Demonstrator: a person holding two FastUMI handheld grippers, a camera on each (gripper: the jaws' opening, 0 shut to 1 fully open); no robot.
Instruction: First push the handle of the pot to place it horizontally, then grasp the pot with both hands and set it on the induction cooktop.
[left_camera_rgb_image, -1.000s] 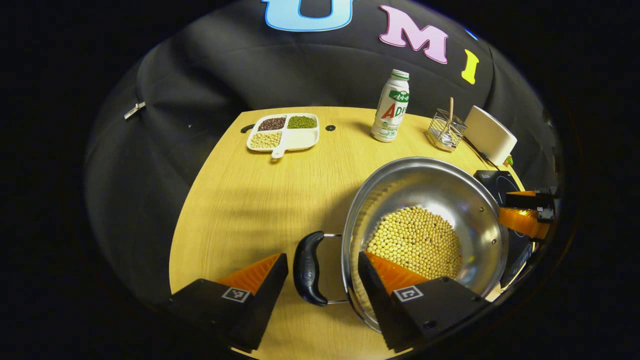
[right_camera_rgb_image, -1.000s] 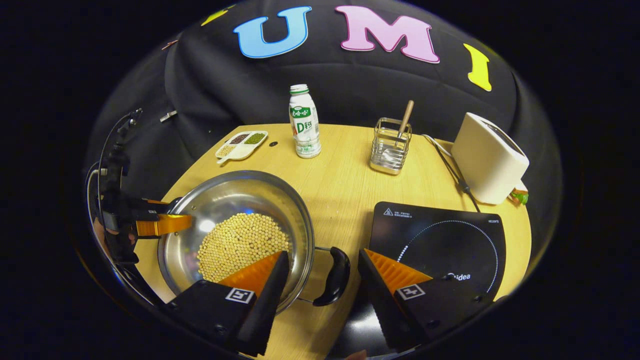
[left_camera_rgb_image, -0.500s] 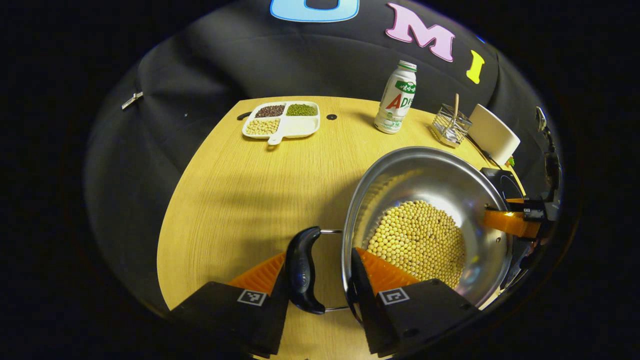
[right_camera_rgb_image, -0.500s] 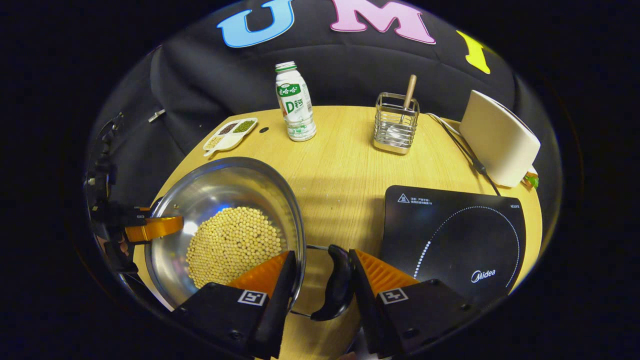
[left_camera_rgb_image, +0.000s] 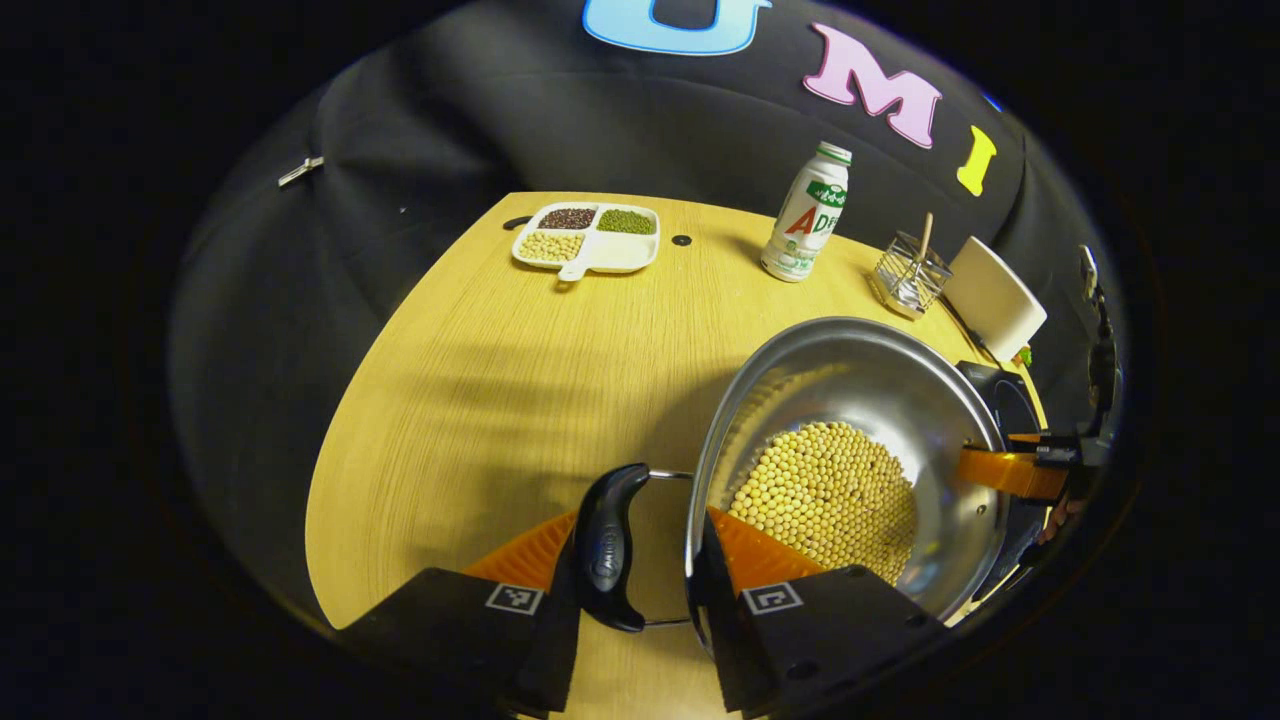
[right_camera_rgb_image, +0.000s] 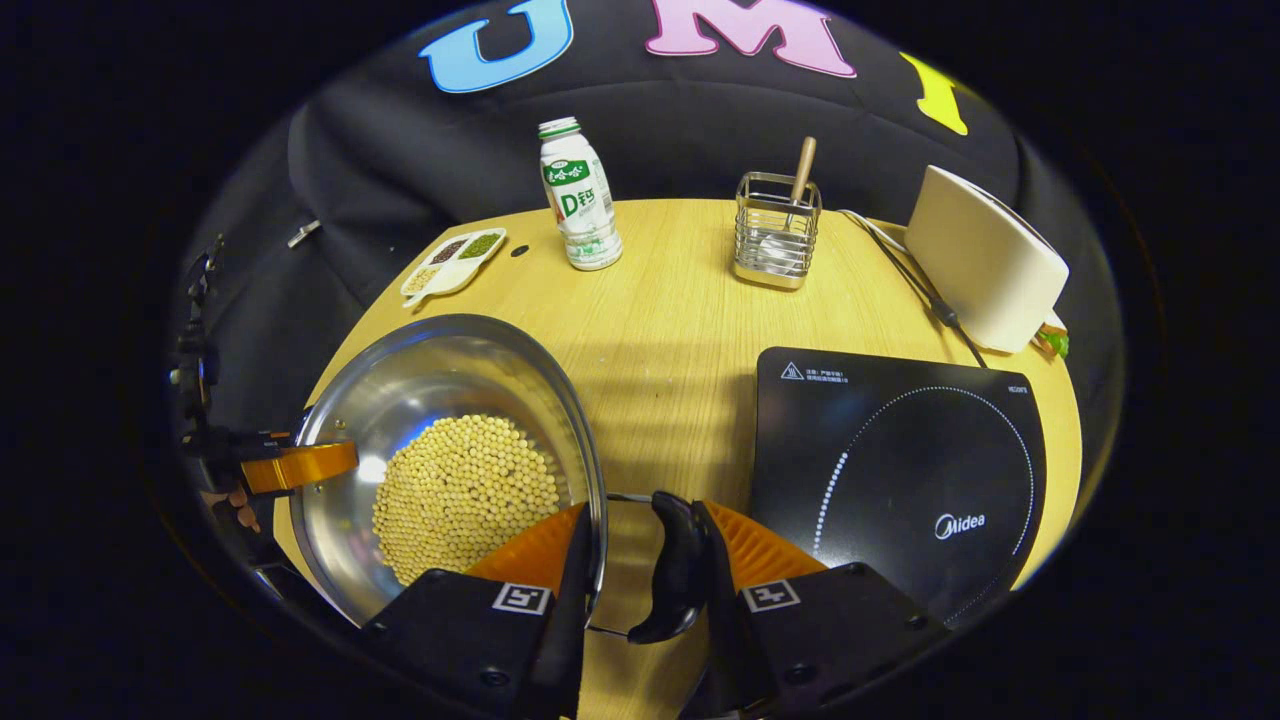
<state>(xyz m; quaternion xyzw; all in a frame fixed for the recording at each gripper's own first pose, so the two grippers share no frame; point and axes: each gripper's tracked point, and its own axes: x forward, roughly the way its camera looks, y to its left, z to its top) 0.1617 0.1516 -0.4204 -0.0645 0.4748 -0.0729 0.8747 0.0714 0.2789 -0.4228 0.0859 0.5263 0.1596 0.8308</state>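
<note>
The steel pot (left_camera_rgb_image: 860, 450) sits on the wooden bench (left_camera_rgb_image: 500, 380) with a heap of yellow soybeans (left_camera_rgb_image: 825, 495) inside. The left claw (left_camera_rgb_image: 635, 590) is squeezed onto the pot's left handle (left_camera_rgb_image: 605, 545): one finger is on the black grip's outer side and the other is pressed against the pot's rim. The right claw (right_camera_rgb_image: 640, 590) is squeezed the same way onto the right handle (right_camera_rgb_image: 678, 565), with one finger at the rim and one on the grip's outer side. In the right gripper view the pot (right_camera_rgb_image: 450, 450) is to the left of the right claw, and the black induction cooktop (right_camera_rgb_image: 900, 470) lies flat on the bench just to the claw's right. The cooktop has "Midea" (right_camera_rgb_image: 958, 524) in white letters and a dotted white ring. Farther ahead stands a white drink bottle (right_camera_rgb_image: 578, 195) with a green label showing a big "D". Near it are a wire holder (right_camera_rgb_image: 775, 230) with a wooden stick, a white toaster (right_camera_rgb_image: 985, 260), and a small white tray of beans (right_camera_rgb_image: 452, 265).
</note>
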